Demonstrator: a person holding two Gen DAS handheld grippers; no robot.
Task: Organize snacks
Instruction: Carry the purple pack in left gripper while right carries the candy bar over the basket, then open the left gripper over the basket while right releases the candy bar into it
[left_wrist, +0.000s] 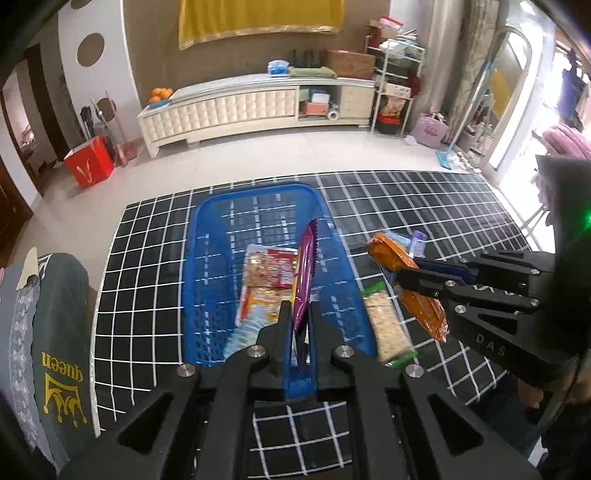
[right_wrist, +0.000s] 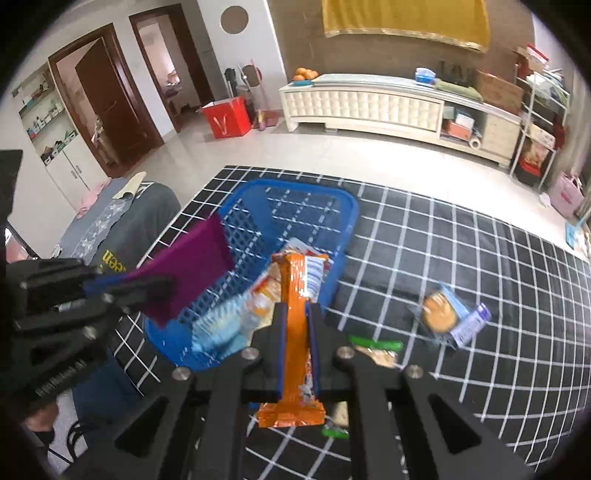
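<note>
A blue plastic basket (left_wrist: 207, 258) stands on the black grid-patterned table; it also shows in the right wrist view (right_wrist: 306, 199). In it lie a red-orange snack pack (left_wrist: 267, 280) and a light blue packet (right_wrist: 221, 325). My left gripper (left_wrist: 298, 314) is shut on a purple packet (left_wrist: 304, 273), held edge-on over the basket's near end; the packet also shows in the right wrist view (right_wrist: 188, 266). My right gripper (right_wrist: 295, 317) is shut on an orange packet (right_wrist: 293, 295), held above the table just right of the basket. A green-edged cracker pack (left_wrist: 386, 323) lies on the table by the basket.
A clear bag with a round cookie and purple label (right_wrist: 448, 314) lies on the table to the right. A grey garment with yellow "queen" print (left_wrist: 62, 354) hangs at the table's left. A white cabinet (left_wrist: 255, 107) and a red box (left_wrist: 88, 164) stand across the tiled floor.
</note>
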